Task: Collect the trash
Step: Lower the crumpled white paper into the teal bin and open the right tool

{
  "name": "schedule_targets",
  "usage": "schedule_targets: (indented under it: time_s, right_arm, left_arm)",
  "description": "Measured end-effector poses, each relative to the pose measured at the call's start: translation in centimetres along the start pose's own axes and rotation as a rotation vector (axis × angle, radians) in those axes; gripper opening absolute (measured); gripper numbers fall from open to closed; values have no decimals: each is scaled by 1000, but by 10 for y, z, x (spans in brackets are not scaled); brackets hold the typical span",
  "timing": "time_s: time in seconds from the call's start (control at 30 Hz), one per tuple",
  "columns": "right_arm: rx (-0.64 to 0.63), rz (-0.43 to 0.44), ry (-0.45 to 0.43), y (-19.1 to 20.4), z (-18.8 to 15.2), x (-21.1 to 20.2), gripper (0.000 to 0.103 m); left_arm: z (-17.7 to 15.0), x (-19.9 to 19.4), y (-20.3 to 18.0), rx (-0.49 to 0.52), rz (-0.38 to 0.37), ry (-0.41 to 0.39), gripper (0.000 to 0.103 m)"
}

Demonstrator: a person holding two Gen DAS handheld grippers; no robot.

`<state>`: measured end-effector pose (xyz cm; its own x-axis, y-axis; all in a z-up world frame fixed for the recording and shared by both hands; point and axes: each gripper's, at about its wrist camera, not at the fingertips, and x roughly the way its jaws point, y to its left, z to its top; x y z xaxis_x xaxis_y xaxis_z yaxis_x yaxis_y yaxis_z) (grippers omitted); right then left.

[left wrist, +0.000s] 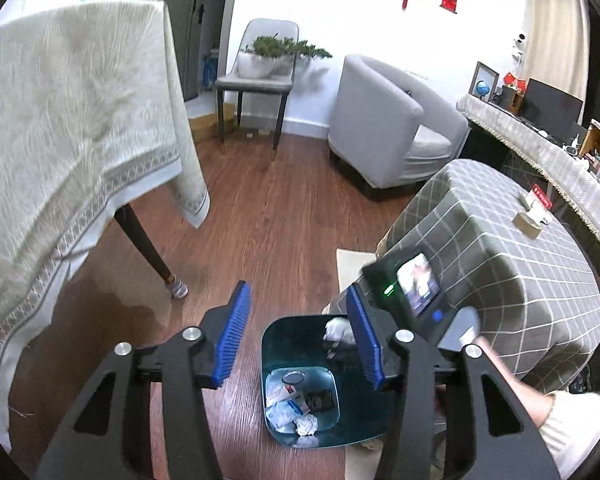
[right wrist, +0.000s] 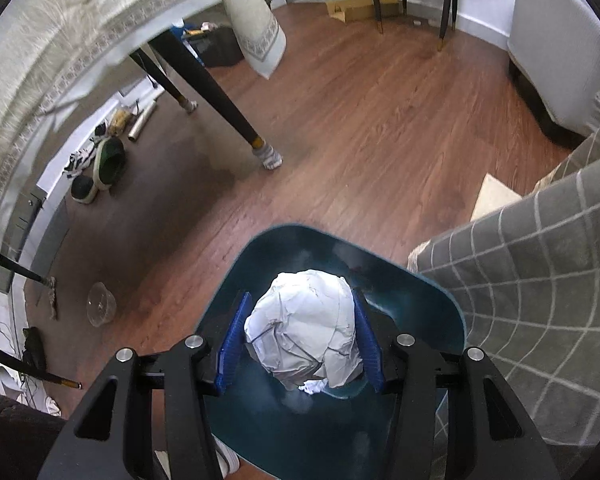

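Paper ball (right wrist: 306, 326) in right gripper (right wrist: 300, 338) over bin rim (right wrist: 296, 227)

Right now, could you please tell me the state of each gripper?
Left gripper: open, holding nothing, above the dark teal plastic bin.
Right gripper: closed on a crumpled white paper ball, over that bin.
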<state>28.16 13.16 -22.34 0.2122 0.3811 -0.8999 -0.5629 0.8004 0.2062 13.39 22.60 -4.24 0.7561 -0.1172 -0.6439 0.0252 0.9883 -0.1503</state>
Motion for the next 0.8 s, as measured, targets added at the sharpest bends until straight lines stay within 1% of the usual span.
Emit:
schedule_targets:
  time_s: [0.17,0.37,0.43,0.57,0.6,0.7,0.8]
  right_arm:
    - [-16,-15,68,2,-13,23,51]
    - [-38,-33,136,7,-30,44,51]
    - [-46,-29,159,7,-35,48,51]
    - [-83,-45,204,10,-46,57,53]
    - [-91,-60,216,9,-49,59,54]
    - [-93,-71,233,4,-56,62,62]
    - [-97,-81,247,0,-62,64,62]
  left_arm:
    - [9,-12,-6,16,0,-29,44]
    - [20,-22,-8,-4,-25,-52,43]
    - [23,-26,-10,2,-26,-62,43]
    - [29,-33,-14,17,-21,-77,43]
    - [32,-35,-14,15,-23,-84,43]
    - [36,-39,-15,10,-28,-96,43]
    - [40,-41,-19,13,-28,-105,43]
